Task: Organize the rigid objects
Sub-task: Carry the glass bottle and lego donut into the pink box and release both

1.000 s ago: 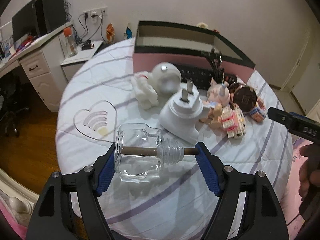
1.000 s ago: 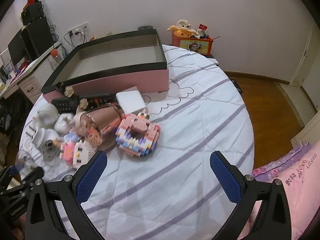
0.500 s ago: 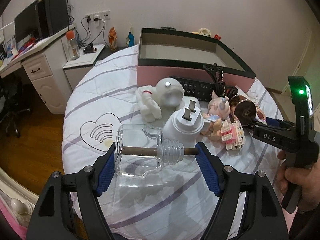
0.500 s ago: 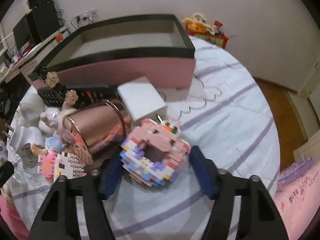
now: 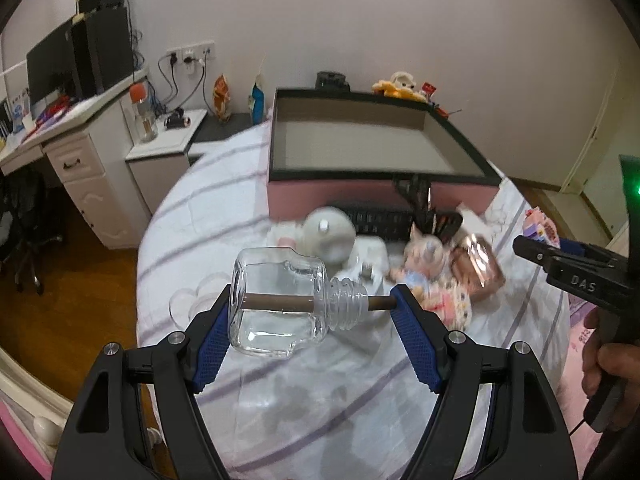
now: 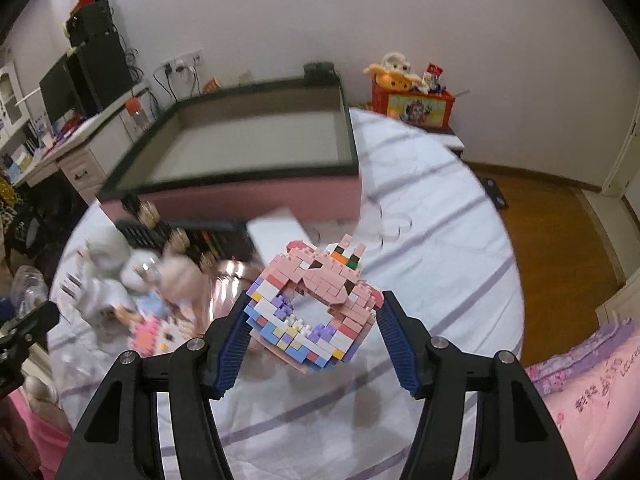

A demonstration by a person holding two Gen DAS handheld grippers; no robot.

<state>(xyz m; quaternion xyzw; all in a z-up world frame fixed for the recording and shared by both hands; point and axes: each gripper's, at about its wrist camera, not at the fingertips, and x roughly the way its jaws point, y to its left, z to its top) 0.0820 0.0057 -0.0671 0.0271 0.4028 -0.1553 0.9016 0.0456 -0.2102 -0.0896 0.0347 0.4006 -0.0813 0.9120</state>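
Striped bed, empty pink box, glass bottle clamped

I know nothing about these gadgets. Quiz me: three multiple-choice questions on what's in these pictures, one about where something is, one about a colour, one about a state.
1. Where is the glass bottle?
A. Inside the big box
B. Between the left tongs, lying sideways
C. On the desk

2. What colour are the outer walls of the big box?
A. Pink
B. Green
C. Yellow

3. What state is the brick-built donut in?
A. Flat on the bedspread, untouched
B. Inside the box
C. Clamped in the right tongs, held above the bedspread

Answers:
1 B, the left wrist view shows it held end to end between the blue pads.
2 A, pink sides under a dark rim.
3 C, the right wrist view shows both pads pressed on its sides, tilted above the bedspread.
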